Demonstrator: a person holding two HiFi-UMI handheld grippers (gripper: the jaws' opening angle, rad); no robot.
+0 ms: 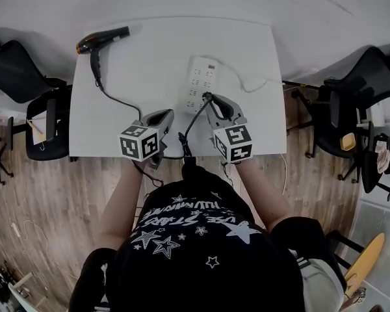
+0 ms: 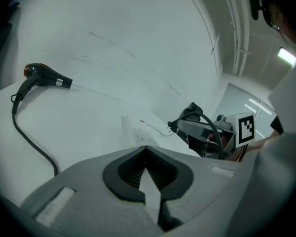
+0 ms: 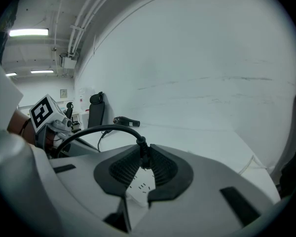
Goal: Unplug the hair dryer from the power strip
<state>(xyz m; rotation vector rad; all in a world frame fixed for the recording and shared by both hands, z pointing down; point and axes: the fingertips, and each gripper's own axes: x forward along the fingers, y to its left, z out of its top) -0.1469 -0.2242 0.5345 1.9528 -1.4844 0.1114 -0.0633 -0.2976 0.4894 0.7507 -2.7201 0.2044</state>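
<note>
- Apparently the pull itself is done. In the head view the right gripper [image 1: 212, 101] is clamped on the plug [image 1: 207, 97] at the near end of the power strip [image 1: 200, 80], and the plug seems to be lifted just off the strip.
- The hair dryer [image 1: 101, 39] lies on the table [image 1: 247, 51] well to the left of the strip and further from the person. Its cord [image 1: 120, 101] runs to the table's near edge and loops back up to the plug.
- The left gripper [image 1: 164, 115] hovers just left of the strip's near end.
- The person's shirt [image 1: 195, 233] carries star print. I can make out "USE STARS"; the rest is too warped to read.
- In the left gripper view its jaws meet at the tips with nothing between them. Beyond the strip the plug shows what look like bare prongs, so I judge it is out of its socket.
- In the right gripper view the pads pinch the plug where the cord enters it, and the strip's sockets show below. What is left is probably only setting the plug down.
- No brand or label can be read on the dryer or the strip, and the cubes carry only square markers.
</note>
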